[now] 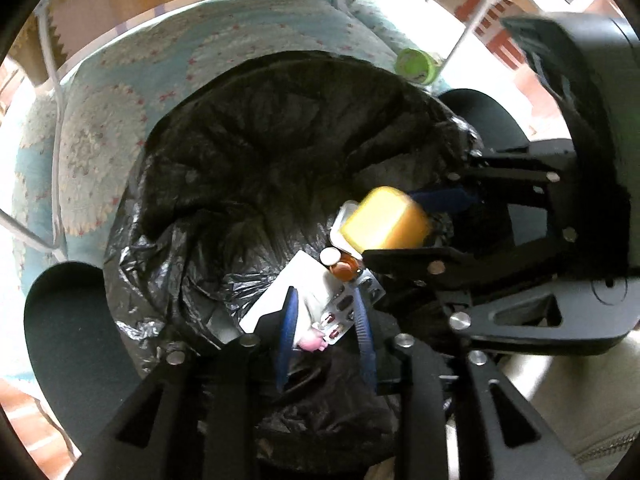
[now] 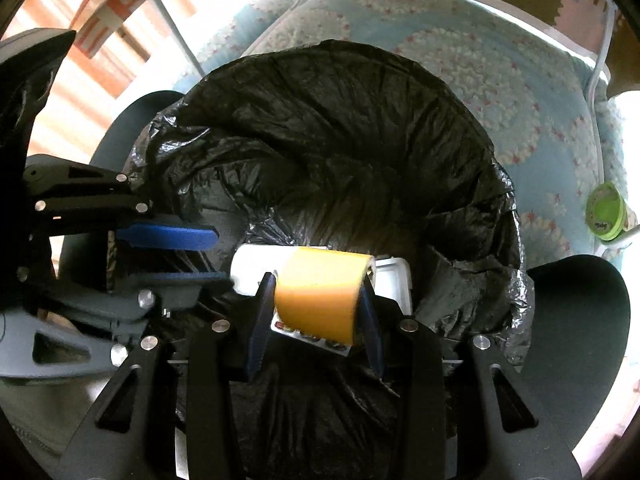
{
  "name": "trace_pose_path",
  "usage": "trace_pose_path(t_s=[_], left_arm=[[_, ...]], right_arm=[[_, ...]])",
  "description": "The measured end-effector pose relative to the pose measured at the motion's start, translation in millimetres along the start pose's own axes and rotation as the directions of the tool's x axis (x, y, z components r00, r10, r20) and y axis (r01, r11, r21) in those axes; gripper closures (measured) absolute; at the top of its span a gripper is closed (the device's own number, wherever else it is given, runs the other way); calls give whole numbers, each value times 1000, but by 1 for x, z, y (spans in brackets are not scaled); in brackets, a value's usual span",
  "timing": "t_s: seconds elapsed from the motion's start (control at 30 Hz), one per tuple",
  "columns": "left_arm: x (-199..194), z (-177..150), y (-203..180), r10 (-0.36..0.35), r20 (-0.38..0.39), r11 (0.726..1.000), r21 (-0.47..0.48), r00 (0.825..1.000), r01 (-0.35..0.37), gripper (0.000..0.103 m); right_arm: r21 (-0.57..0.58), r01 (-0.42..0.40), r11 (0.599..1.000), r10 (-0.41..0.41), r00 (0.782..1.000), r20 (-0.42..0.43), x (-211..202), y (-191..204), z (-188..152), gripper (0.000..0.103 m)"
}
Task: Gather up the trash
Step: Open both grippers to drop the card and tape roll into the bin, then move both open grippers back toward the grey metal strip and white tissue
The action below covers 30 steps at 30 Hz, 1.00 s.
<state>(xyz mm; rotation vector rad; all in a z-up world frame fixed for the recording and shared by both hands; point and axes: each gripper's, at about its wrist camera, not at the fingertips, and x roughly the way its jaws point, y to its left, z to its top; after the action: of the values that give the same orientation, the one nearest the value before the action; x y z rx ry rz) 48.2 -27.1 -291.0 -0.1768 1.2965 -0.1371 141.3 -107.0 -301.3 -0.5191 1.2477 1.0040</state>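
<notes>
While the black bin bag [image 2: 340, 140] gapes wide, right gripper [image 2: 318, 300] hangs above its mouth, pinching a yellow bottle [image 2: 320, 292]. Left gripper [image 1: 326, 320], fingers spread, holds nothing over the bag. Blister pack [image 1: 340, 312] lies inside; green cup [image 2: 606, 212] sits beside the bag.

Blurred along its right edge: the yellow roll [image 1: 384, 220], so its outline smears into the black bin bag [image 1: 240, 184]. Partly hidden beneath it in the right wrist view: a blister pack [image 2: 316, 338], only a near strip showing, and a white tray [image 2: 394, 276] behind. Too small to read: the label on the green cup [image 2: 605, 211]. Cut off by the right edge: the right gripper [image 1: 404, 228] body. Unclear whether its fingers actually touch the roll.
</notes>
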Motion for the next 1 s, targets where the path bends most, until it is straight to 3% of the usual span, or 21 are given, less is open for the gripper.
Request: trace_pose_path(t_s=[0.07, 0.17, 0.63, 1.0], left_arm=[[-3, 0, -2, 19, 14, 1000, 8, 1000, -19, 57], [-8, 0, 1, 18, 23, 1000, -6, 1000, -18, 53], [-45, 7, 3, 33, 114, 999, -20, 993, -31, 51], [-111, 22, -5, 71, 268, 995, 43, 961, -86, 51]], right_arm=[[-6, 13, 1000, -13, 1000, 2, -1, 1, 0, 57], [-2, 13, 1000, -13, 1000, 13, -4, 1, -1, 54], [0, 8, 1000, -8, 997, 73, -29, 1, -3, 50], [23, -17, 1000, 12, 976, 216, -90, -3, 10, 50]])
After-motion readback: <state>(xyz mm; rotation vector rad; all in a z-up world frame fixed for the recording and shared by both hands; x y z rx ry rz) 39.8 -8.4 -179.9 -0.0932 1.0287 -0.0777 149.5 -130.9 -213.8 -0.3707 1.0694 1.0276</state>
